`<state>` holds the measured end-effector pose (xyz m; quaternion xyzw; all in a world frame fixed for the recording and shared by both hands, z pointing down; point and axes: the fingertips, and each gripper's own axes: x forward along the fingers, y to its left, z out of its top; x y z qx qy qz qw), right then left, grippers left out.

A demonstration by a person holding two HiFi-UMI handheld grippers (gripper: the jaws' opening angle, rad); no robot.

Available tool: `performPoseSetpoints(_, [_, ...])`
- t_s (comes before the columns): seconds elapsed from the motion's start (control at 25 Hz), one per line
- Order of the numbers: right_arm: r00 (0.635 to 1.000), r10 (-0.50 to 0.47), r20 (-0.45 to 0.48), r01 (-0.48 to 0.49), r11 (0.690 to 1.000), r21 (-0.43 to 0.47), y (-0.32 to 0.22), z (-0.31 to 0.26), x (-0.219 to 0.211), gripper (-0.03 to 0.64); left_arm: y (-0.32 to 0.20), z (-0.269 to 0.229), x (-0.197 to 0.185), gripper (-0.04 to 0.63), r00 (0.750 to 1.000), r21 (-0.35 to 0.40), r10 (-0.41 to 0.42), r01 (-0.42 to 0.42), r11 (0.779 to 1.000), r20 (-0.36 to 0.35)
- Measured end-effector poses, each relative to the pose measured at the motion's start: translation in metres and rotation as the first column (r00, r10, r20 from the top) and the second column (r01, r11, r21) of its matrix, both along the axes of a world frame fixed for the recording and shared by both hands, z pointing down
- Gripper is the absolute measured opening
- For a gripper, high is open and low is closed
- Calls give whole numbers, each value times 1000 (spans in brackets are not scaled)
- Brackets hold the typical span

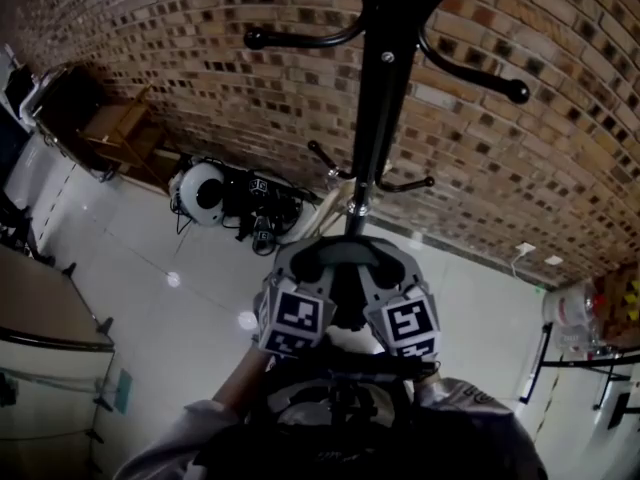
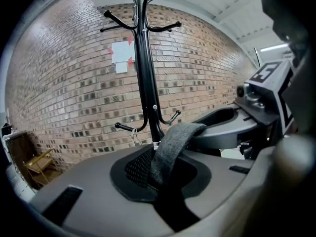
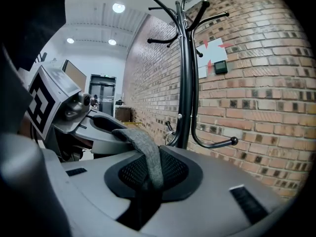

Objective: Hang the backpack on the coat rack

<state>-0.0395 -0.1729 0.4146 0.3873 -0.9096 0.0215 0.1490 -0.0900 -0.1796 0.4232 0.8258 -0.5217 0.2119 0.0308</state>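
The black coat rack (image 1: 385,98) stands against the brick wall, straight ahead of both grippers, with curved hooks high up and low down. My left gripper (image 1: 298,268) and right gripper (image 1: 392,268) are side by side just short of its pole. Each is shut on one end of the backpack's grey handle strap (image 1: 345,250), which arches between them. In the left gripper view the strap (image 2: 173,147) rises out of the jaws toward the right gripper (image 2: 222,127). In the right gripper view the strap (image 3: 148,157) runs off toward the left gripper (image 3: 94,130). The dark backpack (image 1: 340,418) hangs below the grippers.
A white helmet (image 1: 203,193) and dark gear lie on the tiled floor by the wall, left of the rack's foot. A wooden chair (image 1: 115,128) stands further left, a table (image 1: 40,308) at the left edge. A lower hook (image 3: 232,141) juts out to the right.
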Motion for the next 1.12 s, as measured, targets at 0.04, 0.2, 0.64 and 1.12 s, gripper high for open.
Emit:
performPoseSetpoints(0.04, [1000,12,-2,-12,1000,-3,-3,2,0,60,-4,2,0,67,1000,-3,16,-16,1000,2])
performPoseSetpoints(0.2, [997,71,6,-71,997,-30,-14,11,3,60,-18,18,4,67,997,-14,76,-75,997,7])
performPoseSetpoints(0.64, [988,153,-29,-155,985,-70,-44,32,10,60,-50,40,14,67,991,-71,131,-130,989,-2])
performPoseSetpoints(1.12, [984,169,-52,-172,983,-57,-59,46,11,63,-67,49,21,69,986,-39,164,-162,986,33])
